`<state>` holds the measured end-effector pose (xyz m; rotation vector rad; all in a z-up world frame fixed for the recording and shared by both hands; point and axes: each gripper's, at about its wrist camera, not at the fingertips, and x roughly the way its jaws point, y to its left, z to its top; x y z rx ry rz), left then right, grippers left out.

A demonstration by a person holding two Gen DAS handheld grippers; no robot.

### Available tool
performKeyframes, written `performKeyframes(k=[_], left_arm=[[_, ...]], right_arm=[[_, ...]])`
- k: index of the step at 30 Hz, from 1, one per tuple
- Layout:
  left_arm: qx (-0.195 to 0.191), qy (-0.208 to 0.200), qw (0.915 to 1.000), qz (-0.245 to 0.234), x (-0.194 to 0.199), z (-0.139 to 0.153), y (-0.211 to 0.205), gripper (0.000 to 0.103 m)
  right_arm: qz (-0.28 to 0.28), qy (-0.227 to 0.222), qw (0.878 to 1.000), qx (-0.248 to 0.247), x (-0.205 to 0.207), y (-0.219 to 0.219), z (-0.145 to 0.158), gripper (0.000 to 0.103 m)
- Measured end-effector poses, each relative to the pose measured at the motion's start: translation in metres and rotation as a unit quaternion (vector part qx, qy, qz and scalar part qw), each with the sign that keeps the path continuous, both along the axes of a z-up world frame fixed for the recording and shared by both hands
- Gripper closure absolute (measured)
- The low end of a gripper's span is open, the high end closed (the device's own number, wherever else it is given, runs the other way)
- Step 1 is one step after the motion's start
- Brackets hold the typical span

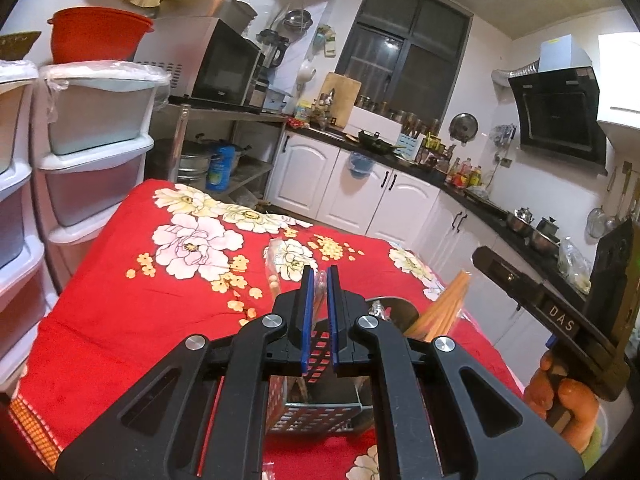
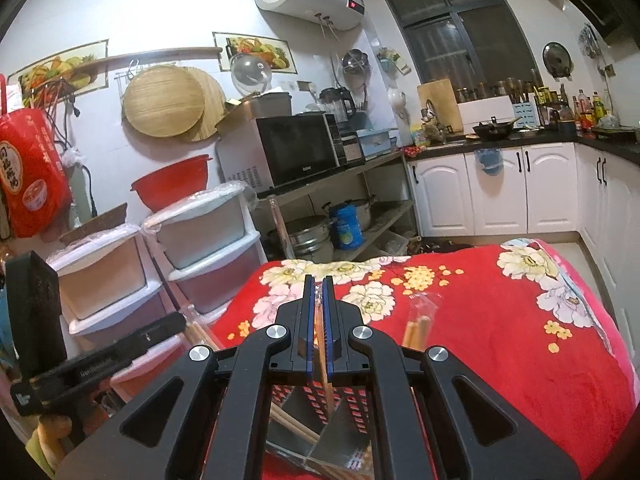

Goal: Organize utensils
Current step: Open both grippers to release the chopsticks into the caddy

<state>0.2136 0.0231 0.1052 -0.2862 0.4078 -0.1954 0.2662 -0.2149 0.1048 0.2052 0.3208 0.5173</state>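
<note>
My left gripper (image 1: pixel 319 276) is shut on a plastic-wrapped pack of chopsticks (image 1: pixel 320 292), held over a perforated metal utensil holder (image 1: pixel 316 412) on the red floral tablecloth (image 1: pixel 120 320). My right gripper (image 2: pixel 317 286) is shut on another wrapped pack of wooden chopsticks (image 2: pixel 325 376), whose lower end reaches down into the holder (image 2: pixel 348 404). More chopsticks (image 1: pixel 444 312) stick up from the holder at the right. Another clear pack (image 1: pixel 276 264) lies on the cloth beyond the grippers; it also shows in the right wrist view (image 2: pixel 418 324).
Stacked plastic drawers (image 1: pixel 92 168) stand left of the table. A metal shelf with a microwave (image 2: pixel 300 152) and pots is behind. White cabinets (image 2: pixel 500 188) and a cluttered counter run along the far wall. The other hand-held gripper's body (image 1: pixel 560 312) is close at the right.
</note>
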Motion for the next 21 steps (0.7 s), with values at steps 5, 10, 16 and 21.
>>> performKeyframes(k=[5, 10, 16, 21], left_arm=[[-0.001, 0.001, 1.0, 0.003, -0.003, 0.001, 0.002, 0.101], [0.002, 0.003, 1.0, 0.007, -0.008, 0.001, 0.004, 0.1], [0.001, 0.007, 0.9999, 0.011, -0.016, 0.0, 0.007, 0.093], [0.003, 0.008, 0.9999, 0.009, -0.017, 0.0, 0.008, 0.086]], right_arm=[[0.003, 0.014, 1.0, -0.01, -0.002, -0.001, -0.005, 0.098], [0.007, 0.024, 0.999, -0.02, -0.008, -0.001, -0.01, 0.098], [0.008, 0.033, 0.999, -0.03, -0.013, -0.002, -0.014, 0.093], [0.011, 0.041, 0.998, -0.038, -0.021, 0.0, -0.018, 0.067]])
